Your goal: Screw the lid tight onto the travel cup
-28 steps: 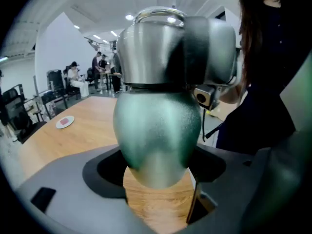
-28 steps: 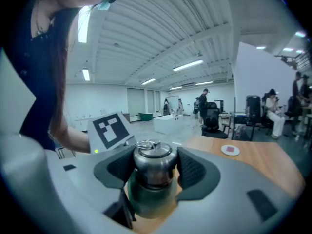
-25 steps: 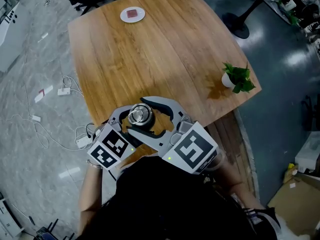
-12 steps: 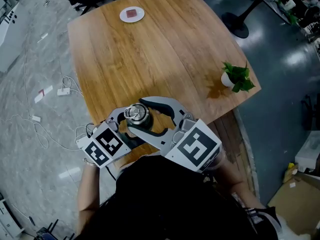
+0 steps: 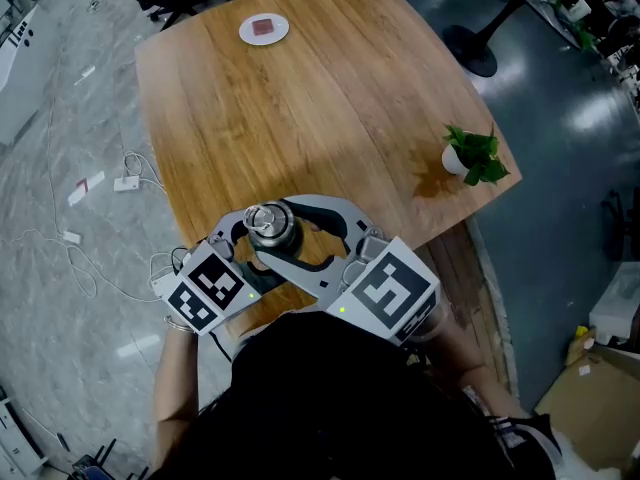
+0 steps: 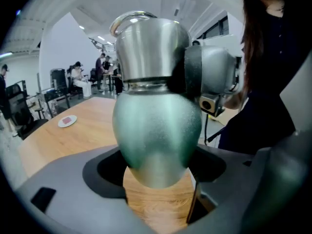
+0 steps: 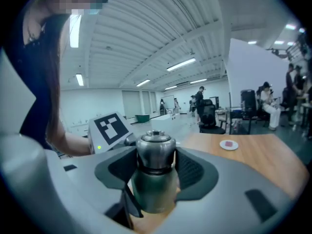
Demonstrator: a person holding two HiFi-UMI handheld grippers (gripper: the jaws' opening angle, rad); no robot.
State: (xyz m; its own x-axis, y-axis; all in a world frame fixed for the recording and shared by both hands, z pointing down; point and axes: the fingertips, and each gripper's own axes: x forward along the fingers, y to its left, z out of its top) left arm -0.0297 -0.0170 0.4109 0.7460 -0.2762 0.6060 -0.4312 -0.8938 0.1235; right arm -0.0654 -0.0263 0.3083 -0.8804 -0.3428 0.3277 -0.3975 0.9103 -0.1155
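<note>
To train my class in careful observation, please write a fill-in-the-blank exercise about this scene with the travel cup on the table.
The left gripper holds the travel cup by its ____ body. The steel lid sits on the travel cup's ____. In the head view, the potted plant stands near the table's ____ edge.
Missing words: green; top; right.

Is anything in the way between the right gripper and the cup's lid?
Nothing visible. The lid already sits between the jaws of the right gripper, which have just been closing and look to be touching its sides. The left gripper holds the travel cup below.
</note>
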